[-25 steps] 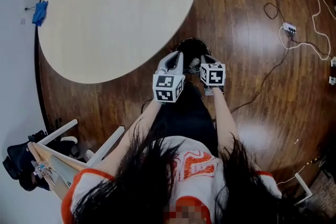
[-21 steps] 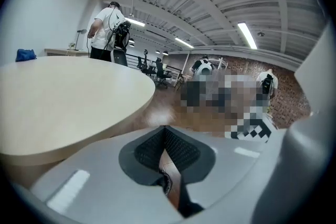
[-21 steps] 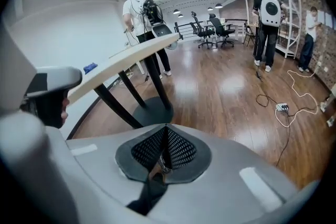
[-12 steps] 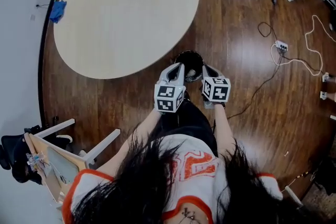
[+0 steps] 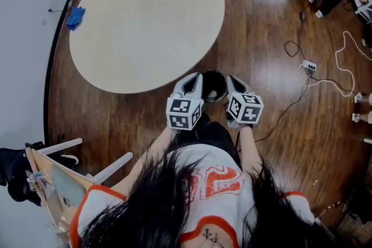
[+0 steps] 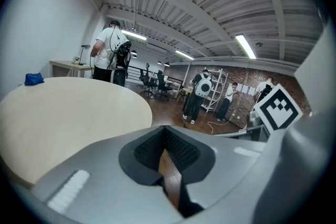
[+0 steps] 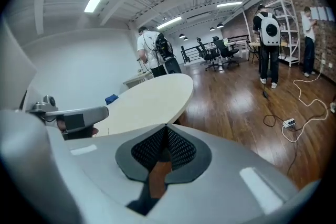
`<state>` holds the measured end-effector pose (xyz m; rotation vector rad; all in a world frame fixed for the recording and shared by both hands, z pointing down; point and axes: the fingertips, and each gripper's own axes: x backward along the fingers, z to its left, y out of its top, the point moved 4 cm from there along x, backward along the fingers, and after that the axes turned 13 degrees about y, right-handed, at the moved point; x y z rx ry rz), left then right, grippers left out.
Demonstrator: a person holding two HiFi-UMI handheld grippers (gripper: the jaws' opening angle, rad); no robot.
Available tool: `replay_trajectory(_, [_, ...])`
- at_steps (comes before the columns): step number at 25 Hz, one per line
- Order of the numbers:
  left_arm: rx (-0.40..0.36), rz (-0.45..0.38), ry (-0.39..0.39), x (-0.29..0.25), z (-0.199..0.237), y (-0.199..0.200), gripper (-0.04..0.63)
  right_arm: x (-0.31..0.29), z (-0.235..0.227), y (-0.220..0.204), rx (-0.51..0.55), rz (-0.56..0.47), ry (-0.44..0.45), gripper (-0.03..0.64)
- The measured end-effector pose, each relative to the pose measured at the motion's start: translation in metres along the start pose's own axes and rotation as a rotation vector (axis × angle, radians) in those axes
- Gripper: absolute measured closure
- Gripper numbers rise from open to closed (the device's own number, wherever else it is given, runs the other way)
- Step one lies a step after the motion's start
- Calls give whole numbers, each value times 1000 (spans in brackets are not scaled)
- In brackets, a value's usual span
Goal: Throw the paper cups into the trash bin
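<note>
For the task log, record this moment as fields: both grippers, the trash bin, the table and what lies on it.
left gripper: fingers shut, nothing between them
right gripper: fingers shut, nothing between them
trash bin: dark, on the wood floor just ahead of both grippers, beside the table's edge
round table: blue cloth near its left edge
paper cups: none visible outside the bin

On the person's white shirt, an orange print resembles a large numeral 2, partly hidden by hair. No other lettering is legible.
</note>
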<state>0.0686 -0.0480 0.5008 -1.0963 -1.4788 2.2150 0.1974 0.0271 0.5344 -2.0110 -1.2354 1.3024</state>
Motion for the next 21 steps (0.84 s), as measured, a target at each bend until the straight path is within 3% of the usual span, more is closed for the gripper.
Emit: replay_trajectory(21, [-37, -11, -51, -5, 6, 13, 595, 1, 15, 8, -10, -51, -33, 617])
